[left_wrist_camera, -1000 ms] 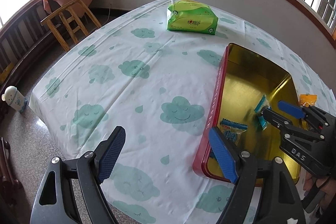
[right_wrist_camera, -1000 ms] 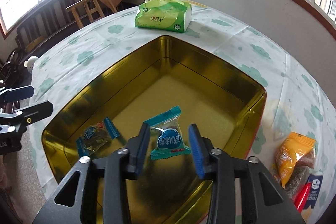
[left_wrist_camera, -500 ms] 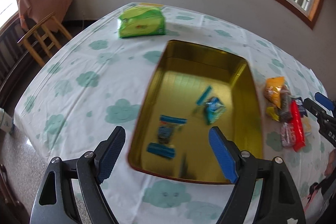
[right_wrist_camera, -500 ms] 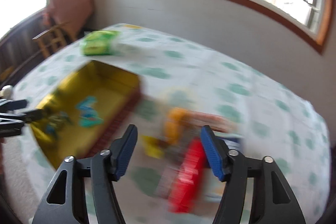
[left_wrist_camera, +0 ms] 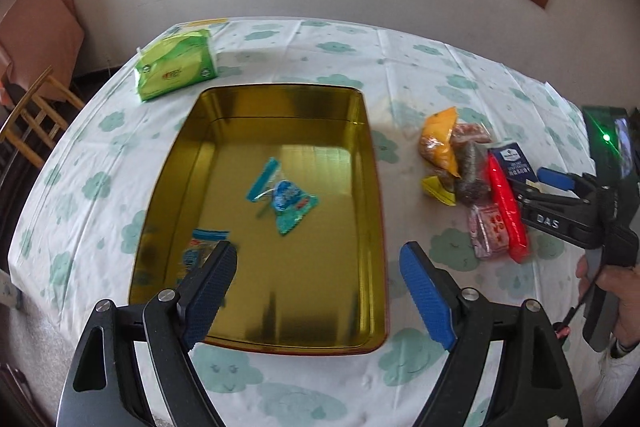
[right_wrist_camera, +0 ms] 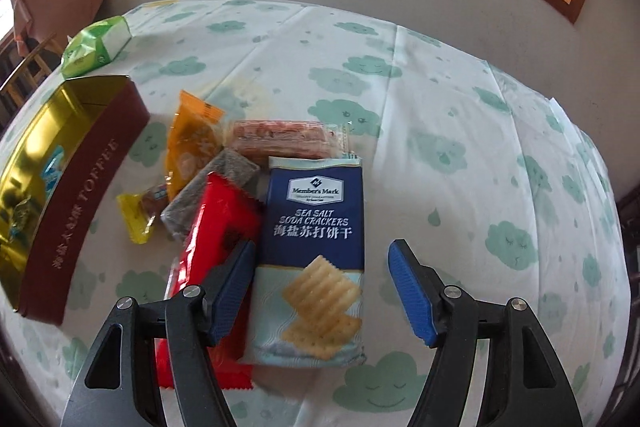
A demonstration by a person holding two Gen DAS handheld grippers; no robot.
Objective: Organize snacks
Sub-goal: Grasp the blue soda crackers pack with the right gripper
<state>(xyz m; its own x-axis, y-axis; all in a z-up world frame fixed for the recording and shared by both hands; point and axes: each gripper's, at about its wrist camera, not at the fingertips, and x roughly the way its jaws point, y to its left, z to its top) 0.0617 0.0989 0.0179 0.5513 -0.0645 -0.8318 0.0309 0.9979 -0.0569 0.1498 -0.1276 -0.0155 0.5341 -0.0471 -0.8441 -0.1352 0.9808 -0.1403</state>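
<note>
A gold-lined red toffee tin [left_wrist_camera: 368, 163] [right_wrist_camera: 80, 187] lies open on the cloud-print tablecloth. Inside it lie a teal candy packet [left_wrist_camera: 290, 201] and a blue packet [left_wrist_camera: 200, 247]. Right of the tin is a snack pile: a blue soda cracker pack [right_wrist_camera: 316, 235] [left_wrist_camera: 514, 163], a red packet [right_wrist_camera: 216, 243] [left_wrist_camera: 506, 211], an orange packet [right_wrist_camera: 192, 139] [left_wrist_camera: 438, 139], a grey bar [right_wrist_camera: 212, 199] and a small yellow candy [right_wrist_camera: 136, 215]. My right gripper [right_wrist_camera: 322, 291] [left_wrist_camera: 536, 183] is open and empty, over the cracker pack. My left gripper [left_wrist_camera: 318, 295] is open and empty above the tin's near end.
A green tissue pack [left_wrist_camera: 174, 69] [right_wrist_camera: 96, 45] lies at the table's far left. A pink-wrapped sausage packet [right_wrist_camera: 280, 139] lies behind the crackers. A wooden chair [left_wrist_camera: 28, 115] stands beyond the left table edge. A window runs along the far wall.
My right gripper let go of the teal packet in the tin and swung right to the snack pile. My left gripper's view turned from the table's left side to the tin.
</note>
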